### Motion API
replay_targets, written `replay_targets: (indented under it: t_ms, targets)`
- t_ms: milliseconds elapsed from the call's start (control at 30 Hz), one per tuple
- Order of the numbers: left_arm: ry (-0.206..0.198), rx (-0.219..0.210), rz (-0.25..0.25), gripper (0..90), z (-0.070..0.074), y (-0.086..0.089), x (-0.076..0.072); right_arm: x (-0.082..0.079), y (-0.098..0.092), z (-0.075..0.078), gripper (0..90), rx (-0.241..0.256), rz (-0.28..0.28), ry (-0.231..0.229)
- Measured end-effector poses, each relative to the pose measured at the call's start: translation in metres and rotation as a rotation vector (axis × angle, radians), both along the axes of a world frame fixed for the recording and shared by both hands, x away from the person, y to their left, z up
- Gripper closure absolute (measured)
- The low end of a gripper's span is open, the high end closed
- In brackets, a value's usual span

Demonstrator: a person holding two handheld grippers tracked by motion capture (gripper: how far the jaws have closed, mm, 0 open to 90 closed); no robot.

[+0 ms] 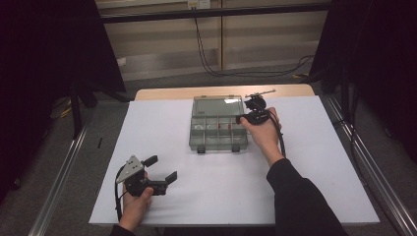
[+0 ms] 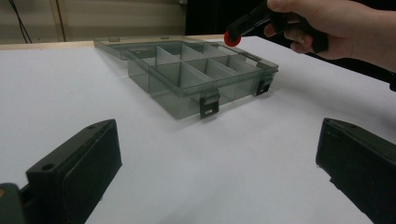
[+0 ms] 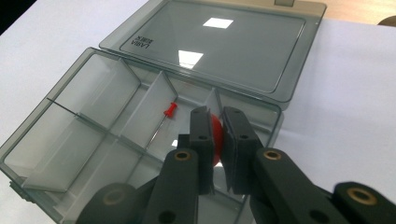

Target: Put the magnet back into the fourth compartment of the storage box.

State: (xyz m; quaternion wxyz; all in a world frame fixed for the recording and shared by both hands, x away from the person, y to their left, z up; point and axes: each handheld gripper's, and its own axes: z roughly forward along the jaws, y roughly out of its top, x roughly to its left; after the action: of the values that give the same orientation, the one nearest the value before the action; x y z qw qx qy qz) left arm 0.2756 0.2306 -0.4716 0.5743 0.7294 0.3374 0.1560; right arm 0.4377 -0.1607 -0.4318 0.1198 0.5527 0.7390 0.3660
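Note:
A smoky-grey compartment box (image 1: 199, 137) lies open at the table's far middle, its lid (image 3: 219, 46) flat behind it. My right gripper (image 3: 215, 114) is shut on a small red round piece (image 3: 215, 135) and holds it above the box's right-hand compartments. The left gripper view shows that red piece (image 2: 231, 38) hovering over the box (image 2: 196, 77). A red pushpin (image 3: 170, 110) lies in a middle compartment. My left gripper (image 1: 161, 167) rests low near the front left, open and with nothing between its jaws. The high view shows my right gripper (image 1: 242, 119) at the box's right edge.
A white sheet (image 1: 162, 128) covers the table. A thin metal object (image 1: 260, 92) lies at the far edge behind the right hand (image 1: 265, 135). Metal rails (image 1: 59, 177) run along both sides of the table.

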Motion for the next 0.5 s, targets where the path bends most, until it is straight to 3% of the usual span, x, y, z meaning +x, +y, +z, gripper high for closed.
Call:
replay_targets:
  t_ms: [133, 233, 367, 500]
  targets:
    - [0.001, 0.002, 0.001, 0.0, 0.000, 0.000, 0.000, 0.004, 0.000, -0.004, 82.1, 0.034, 0.025, 0.040]
    - [0.000, 0.000, 0.000, 0.0, 0.000, 0.000, 0.000, 0.005, -0.003, -0.005, 64.0, 0.018, 0.004, 0.038]
    - [0.002, 0.000, 0.000, 0.0, 0.000, 0.000, 0.000, 0.001, -0.009, 0.001, 43.2, 0.003, 0.004, -0.003]
    - [0.004, 0.004, 0.003, 0.0, 0.000, -0.001, 0.000, -0.005, -0.018, 0.009, 15.1, 0.004, -0.016, -0.033]
